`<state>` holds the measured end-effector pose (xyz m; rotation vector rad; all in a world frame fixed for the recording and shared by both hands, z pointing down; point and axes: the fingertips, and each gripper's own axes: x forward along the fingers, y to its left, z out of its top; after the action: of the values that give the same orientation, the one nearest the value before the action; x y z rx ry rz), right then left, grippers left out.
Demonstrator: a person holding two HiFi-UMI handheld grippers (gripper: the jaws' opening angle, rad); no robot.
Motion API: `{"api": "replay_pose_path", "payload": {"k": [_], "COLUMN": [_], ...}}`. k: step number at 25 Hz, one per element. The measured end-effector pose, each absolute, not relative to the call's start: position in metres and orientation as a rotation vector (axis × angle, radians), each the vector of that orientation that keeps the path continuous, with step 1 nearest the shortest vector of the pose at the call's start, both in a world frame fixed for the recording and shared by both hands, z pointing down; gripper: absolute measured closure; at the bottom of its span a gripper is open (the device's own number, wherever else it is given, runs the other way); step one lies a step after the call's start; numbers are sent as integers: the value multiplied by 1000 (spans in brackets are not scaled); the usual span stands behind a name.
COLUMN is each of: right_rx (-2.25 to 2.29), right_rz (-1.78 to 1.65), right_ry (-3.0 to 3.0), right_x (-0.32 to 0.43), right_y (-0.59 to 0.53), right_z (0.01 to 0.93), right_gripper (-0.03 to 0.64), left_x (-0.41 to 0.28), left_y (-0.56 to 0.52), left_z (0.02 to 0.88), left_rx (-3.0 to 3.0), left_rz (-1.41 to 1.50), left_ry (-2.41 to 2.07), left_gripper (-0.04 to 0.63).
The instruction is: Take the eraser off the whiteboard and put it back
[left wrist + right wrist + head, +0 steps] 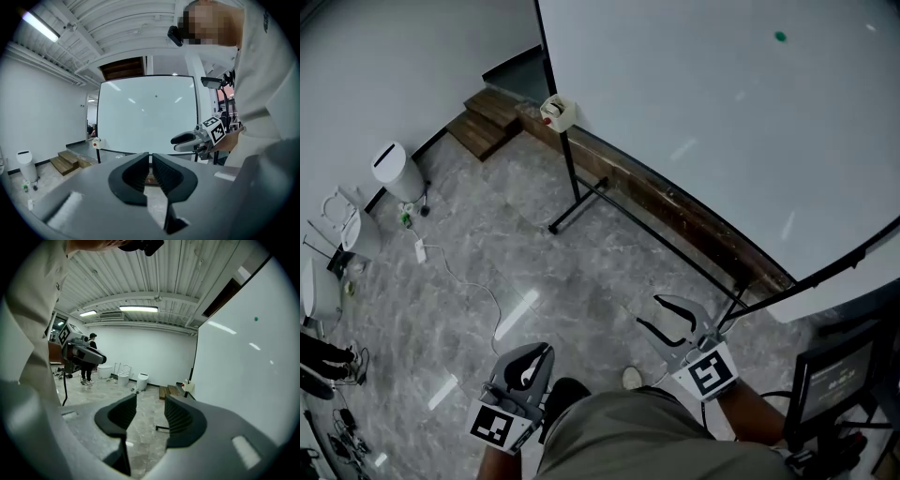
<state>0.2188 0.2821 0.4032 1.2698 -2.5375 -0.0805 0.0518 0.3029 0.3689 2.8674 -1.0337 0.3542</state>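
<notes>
A person stands on a marbled floor (534, 272) before a free-standing whiteboard (703, 122), a two-jaw gripper in each hand, both held low and short of the board. The left gripper (542, 352) has its jaws drawn together with only a sliver of light between them and nothing in them; the right gripper (649, 312) has its jaws spread wide, also empty. A small white object with a red spot (555, 111), most likely the eraser, sits at the board's lower left corner, well apart from both grippers. A green dot (780, 37), perhaps a magnet, marks the otherwise bare surface.

The pick-up appears not yet begun, and several things could spoil it. The left gripper lies on the eraser's side, yet its closed jaws would only nudge the object off the board unless they part first. A firm push could rock or shift the board on its thin black stand (577, 199), whose foot bar juts onto the floor where a step could catch it. A white cable (469, 281) trailing across the floor is a second trip risk
</notes>
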Motion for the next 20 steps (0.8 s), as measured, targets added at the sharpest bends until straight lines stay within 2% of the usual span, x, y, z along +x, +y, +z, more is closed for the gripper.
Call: {"api": "replay_pose_path", "payload": {"k": [5, 10, 18, 20], "right_rx": [1277, 1297, 1305, 1316], "right_rz": [-60, -78, -126, -127], "right_ry": [-2533, -2519, -2493, -2484], "right_x": [185, 132, -5, -19], "right_y": [322, 358, 421, 430], "right_z": [402, 394, 382, 382], "right_gripper": [434, 434, 435, 436], "left_x": [37, -8, -139, -151], "left_y": [332, 369, 425, 433], "left_z": [363, 361, 373, 375], "left_rx": [2936, 2960, 2957, 2964], "left_rz": [321, 303, 263, 270], "left_ry": [-957, -896, -826, -798], "left_gripper": [568, 568, 568, 568]}}
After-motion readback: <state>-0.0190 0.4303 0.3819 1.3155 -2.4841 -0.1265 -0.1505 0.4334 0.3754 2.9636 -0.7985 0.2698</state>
